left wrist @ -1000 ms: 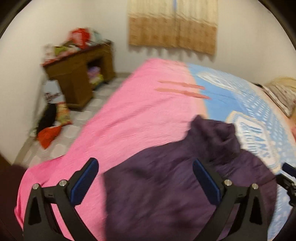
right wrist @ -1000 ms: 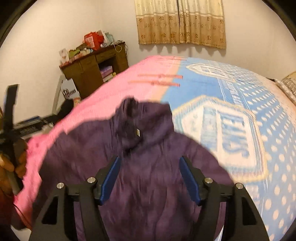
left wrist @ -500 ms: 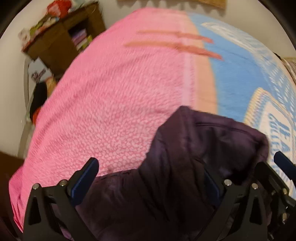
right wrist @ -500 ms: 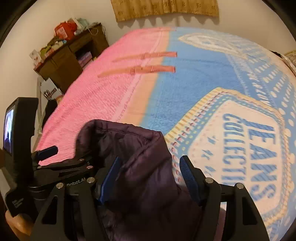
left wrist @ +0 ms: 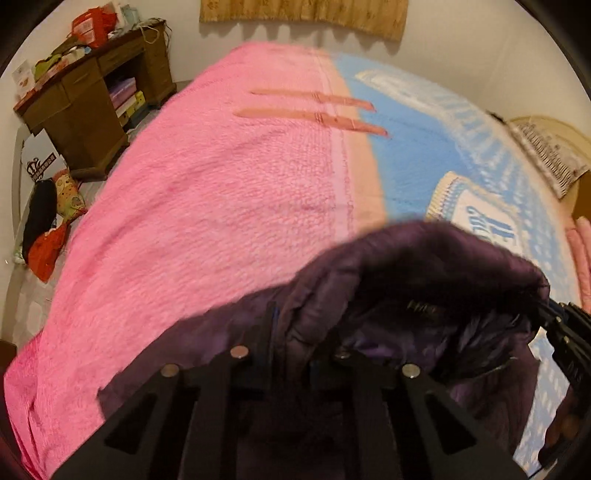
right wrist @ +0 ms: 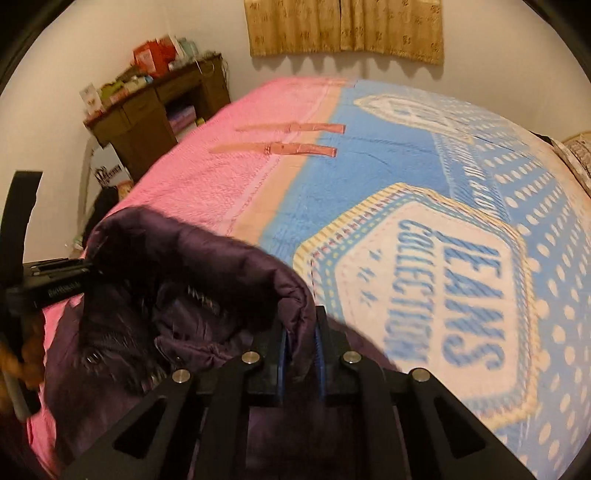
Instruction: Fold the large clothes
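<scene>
1. Warm, dim indoor light; the white wall [right wrist: 498,55] is the brightest surface.
2. Soft scalloped shadows fall beneath the curtain [right wrist: 343,29].
3. Fisheye bending, black corners.
4. Motion blur smears the purple jacket [left wrist: 424,266] and the bed [left wrist: 221,206] lettering.

A bed is covered by a blanket [right wrist: 369,177] that is pink on one side and blue on the other, the blue half printed with a "JEANS COLLECTION" badge [right wrist: 436,291]. Against the white wall stands a brown wooden desk [left wrist: 85,107] piled with boxes and clutter. A tan curtain [right wrist: 347,29] hangs above, and bags [left wrist: 48,221] lie on the floor.
</scene>
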A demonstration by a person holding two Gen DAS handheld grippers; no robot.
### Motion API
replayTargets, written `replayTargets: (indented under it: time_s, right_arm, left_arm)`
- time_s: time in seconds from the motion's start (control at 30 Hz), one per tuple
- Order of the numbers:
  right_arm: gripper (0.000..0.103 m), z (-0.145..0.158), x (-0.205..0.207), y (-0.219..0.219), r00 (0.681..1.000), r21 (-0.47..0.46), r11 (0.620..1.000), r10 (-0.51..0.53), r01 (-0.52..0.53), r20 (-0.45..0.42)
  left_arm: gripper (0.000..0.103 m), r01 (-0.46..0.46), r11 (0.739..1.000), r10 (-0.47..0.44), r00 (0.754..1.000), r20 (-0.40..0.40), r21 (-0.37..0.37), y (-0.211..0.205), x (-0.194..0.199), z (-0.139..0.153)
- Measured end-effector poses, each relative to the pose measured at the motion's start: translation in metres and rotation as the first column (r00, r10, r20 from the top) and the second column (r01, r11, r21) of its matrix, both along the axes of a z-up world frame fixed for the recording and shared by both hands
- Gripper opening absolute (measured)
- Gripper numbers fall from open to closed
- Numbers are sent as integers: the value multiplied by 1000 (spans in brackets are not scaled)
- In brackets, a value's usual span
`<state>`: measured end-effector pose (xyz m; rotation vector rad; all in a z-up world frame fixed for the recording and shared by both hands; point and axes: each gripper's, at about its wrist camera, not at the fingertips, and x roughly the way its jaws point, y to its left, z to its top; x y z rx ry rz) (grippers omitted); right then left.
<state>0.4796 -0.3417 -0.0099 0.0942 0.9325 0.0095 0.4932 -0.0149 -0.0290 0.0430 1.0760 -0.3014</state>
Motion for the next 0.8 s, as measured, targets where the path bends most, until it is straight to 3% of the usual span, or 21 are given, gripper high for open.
replayTargets:
  time_s: [0.13,0.23,0.3,0.43,0.53,0.57,0.6,0.67,0.8]
  right_arm:
    - [12,-30,-36,-12,998,61,996,-58,59,-16]
    - [12,-91,-52,-18,988,106,986,-115,125,-98]
    - [11,-101,-65,-19,991,126,983,-135,134,3]
    - [15,-101,-68,-21,987,138,978,-159,154,30]
    - [25,-95,-73,-21,988,144,978,-154,149,21]
    - [27,-88,-79,-24,989,160,977,-145,141,11]
    - [32,-83,-85,-24,990,173,975,-141,137,6]
    - [37,-70,-103,-29,991,179,975,-133,128,17]
    - [37,-29,-128,-31,983,132,985,-128,111,130]
  left_arm:
    - [19,-52,996,49,998,-35,-77,36,-8,-29]
    - [22,-97,992,93,995,-46,-81,41,-23,-64]
    - [23,-88,994,92,994,56,-63,36,-38,-71]
    - [28,-94,994,87,989,119,56,19,-44,-67]
    - [38,-82,994,72,988,134,76,23,-52,-57]
    - [46,-67,996,58,988,141,63,31,-58,-51]
    - [62,-55,997,47,986,159,49,42,-65,-43]
    - [84,-57,997,45,977,207,52,58,-77,-31]
    - [85,-68,997,59,957,284,24,76,-86,0]
